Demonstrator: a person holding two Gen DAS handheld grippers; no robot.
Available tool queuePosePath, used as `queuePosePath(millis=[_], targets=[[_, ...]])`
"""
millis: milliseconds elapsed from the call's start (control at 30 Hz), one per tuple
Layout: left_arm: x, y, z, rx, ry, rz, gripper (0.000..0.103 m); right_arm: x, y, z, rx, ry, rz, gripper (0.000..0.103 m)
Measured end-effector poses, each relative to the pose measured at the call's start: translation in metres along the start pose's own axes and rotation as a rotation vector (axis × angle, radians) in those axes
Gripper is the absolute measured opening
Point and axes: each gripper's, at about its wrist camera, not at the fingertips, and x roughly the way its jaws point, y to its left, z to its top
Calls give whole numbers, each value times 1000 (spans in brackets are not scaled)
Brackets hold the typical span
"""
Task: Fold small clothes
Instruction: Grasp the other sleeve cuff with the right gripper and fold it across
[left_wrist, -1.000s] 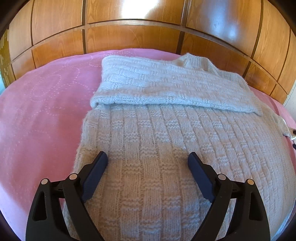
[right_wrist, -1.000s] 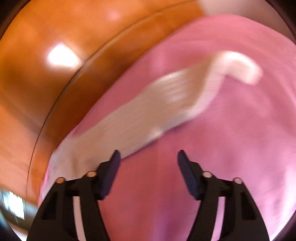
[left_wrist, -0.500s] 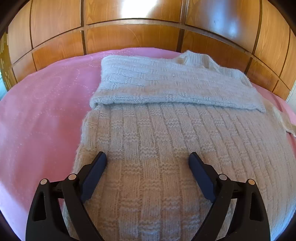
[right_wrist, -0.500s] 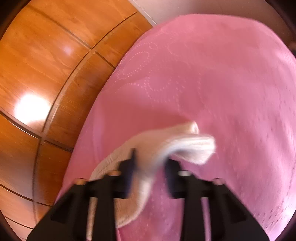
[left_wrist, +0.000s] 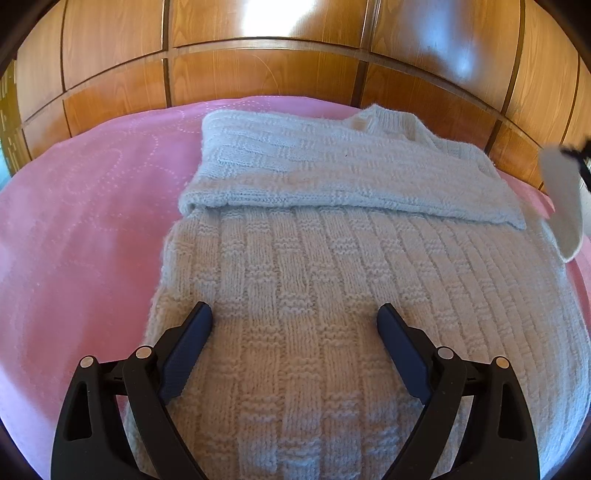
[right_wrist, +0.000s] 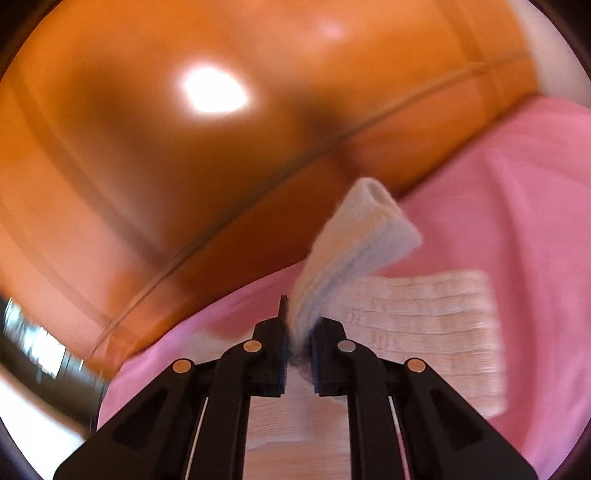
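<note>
While laid on the pink bedspread (left_wrist: 81, 236), pale basket-weave knit sweater (left_wrist: 332, 302), one sleeve (left_wrist: 332, 173) folded across, left gripper (left_wrist: 293, 321) spread wide, right gripper (right_wrist: 298, 328) pinching the raised cuff (right_wrist: 354, 240).

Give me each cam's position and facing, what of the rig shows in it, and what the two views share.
Left wrist: on the left tongs, angled down over the knitted sweater on the pink bedspread, facing the wooden panelling; both open fingers show, resting on the knit.
Right wrist: on the right tongs, blurred, raised above the bed, facing the panelling; its fingers are shut on the sleeve cuff.
Shared: sweater, bedspread, panelling; the lifted sleeve and right tongs appear at the left view's right edge.
</note>
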Motion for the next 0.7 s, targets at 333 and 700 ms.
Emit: queuePosePath(millis=[333,700], targets=[[-3,6,-1,-28,-5,-51,92,76,163,-115,-423,248,181,70],[-7,20,43,-156,37,-264,75,27,56,-144,-182,249,79,79]])
